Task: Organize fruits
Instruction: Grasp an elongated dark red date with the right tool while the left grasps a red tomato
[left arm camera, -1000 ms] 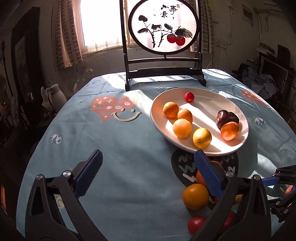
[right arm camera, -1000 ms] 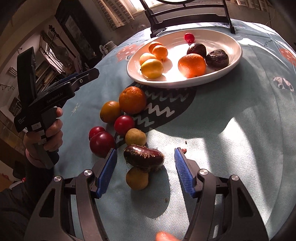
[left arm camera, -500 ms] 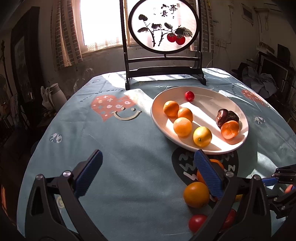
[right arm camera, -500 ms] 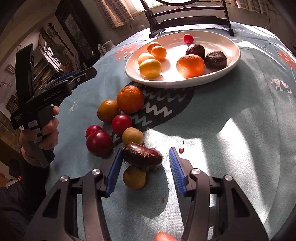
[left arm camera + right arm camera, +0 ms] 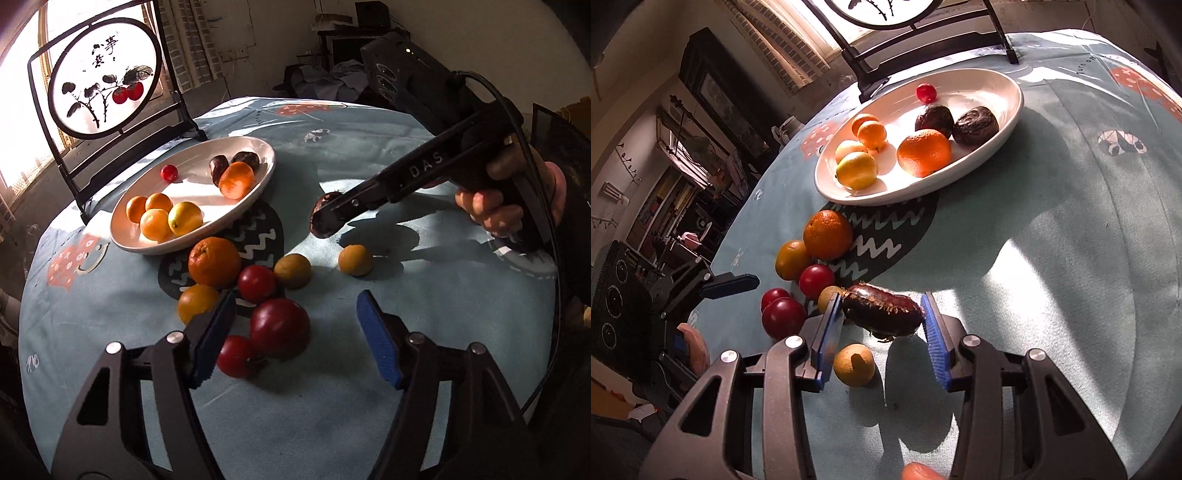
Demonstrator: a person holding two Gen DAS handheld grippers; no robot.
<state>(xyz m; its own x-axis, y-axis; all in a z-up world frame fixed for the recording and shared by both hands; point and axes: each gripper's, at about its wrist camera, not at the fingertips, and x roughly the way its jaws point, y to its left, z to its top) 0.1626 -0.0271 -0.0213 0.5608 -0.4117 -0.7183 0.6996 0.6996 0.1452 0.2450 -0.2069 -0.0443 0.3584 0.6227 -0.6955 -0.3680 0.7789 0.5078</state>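
A white plate (image 5: 1004, 122) sits on the blue patterned tablecloth (image 5: 1052, 258) in front of a round painted screen (image 5: 103, 77) on a dark stand. On the plate lie four small yellow-orange fruits (image 5: 162, 218), a larger orange (image 5: 923, 152), two dark wrinkled fruits (image 5: 975, 125) and one small red fruit (image 5: 926, 92).

Loose fruit crowds the cloth just short of the plate: a big orange (image 5: 214, 262) touching a smaller orange one (image 5: 195, 302), three red fruits (image 5: 279, 328) packed close together, and a dull yellow-brown fruit (image 5: 292, 270) beside them. Another yellow fruit (image 5: 355, 260) lies apart, under the right gripper's shadow.

The right gripper (image 5: 882, 330) is raised off the cloth, tilted down toward the plate, and its two blue pads (image 5: 827, 332) pinch a long dark purple fruit (image 5: 882, 314) by its ends. That fruit hangs above the cloth, casting a shadow below, with the lone yellow fruit just under and beside it. From the left wrist view the person's hand (image 5: 513, 206) wraps the black handle, a cable trailing from it, and only one end of the dark fruit shows past the fingers.

The left gripper (image 5: 295, 332) hovers low over the red fruits with its blue pads (image 5: 376, 339) spread wide, holding nothing. One pad covers part of the smaller orange fruit and the nearest red one. The room behind is dim and cluttered; little there can be made out.
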